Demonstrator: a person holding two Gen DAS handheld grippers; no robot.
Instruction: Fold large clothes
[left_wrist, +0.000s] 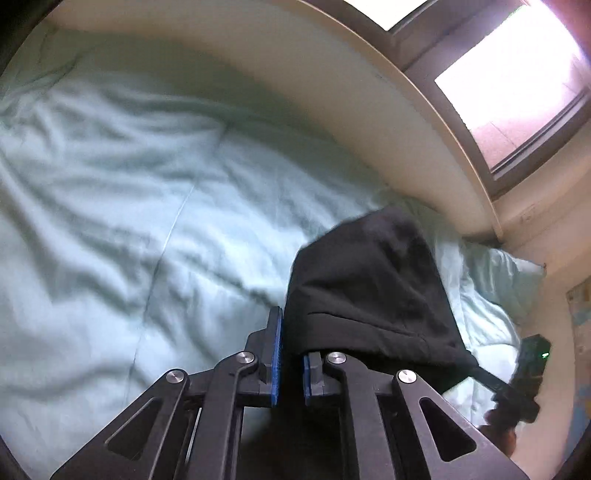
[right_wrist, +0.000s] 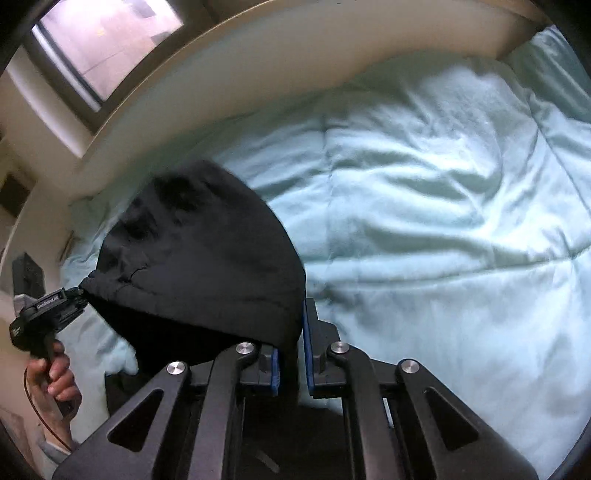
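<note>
Left tongs (left_wrist: 291, 354) and right tongs (right_wrist: 291, 350) each pinch an edge of a black fabric garment (left_wrist: 369, 280), lifted above a bed covered by a pale mint-green quilted comforter (left_wrist: 129, 184).

In the left wrist view the blue-padded fingers (left_wrist: 276, 354) are pressed onto the cloth, which rises ahead and to the right of them, its far edge running towards the right tongs low at the right. In the right wrist view the garment (right_wrist: 199, 251) spreads ahead and left, stretched to the left tongs (right_wrist: 79, 291) held in a hand (right_wrist: 55, 376). A cream curved bed frame (left_wrist: 332, 92) and window (left_wrist: 517, 74) lie beyond.
</note>
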